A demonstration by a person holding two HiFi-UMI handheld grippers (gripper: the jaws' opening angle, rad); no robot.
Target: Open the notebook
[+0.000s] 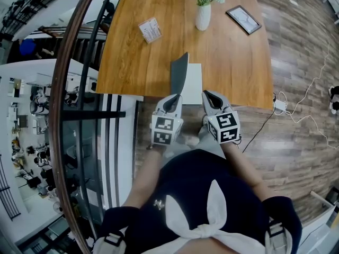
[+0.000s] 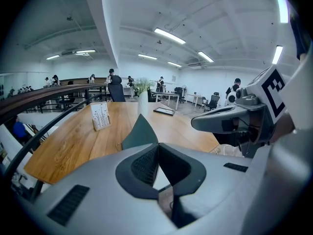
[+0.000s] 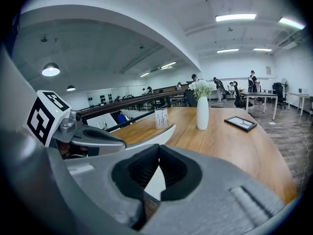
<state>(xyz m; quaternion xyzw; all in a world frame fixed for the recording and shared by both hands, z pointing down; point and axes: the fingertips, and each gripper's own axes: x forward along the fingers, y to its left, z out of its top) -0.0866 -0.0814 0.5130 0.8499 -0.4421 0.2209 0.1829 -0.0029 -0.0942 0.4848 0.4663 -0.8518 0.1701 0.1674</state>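
Left gripper (image 2: 157,151): I have it clamped shut on the cover (image 1: 179,74), which stands near upright.
Right gripper (image 3: 158,155): closed, empty, tip over the white page (image 1: 194,79).
Notebook (image 1: 196,92): at the table's (image 1: 132,62) near edge.
Progress: about half open; the cover has yet to fold flat.

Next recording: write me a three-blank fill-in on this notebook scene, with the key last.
The left tongs are shut on the ____ of the notebook.
The white vase holds ____.
The notebook lies on a ____ table.
Missing words: cover; flowers; wooden.
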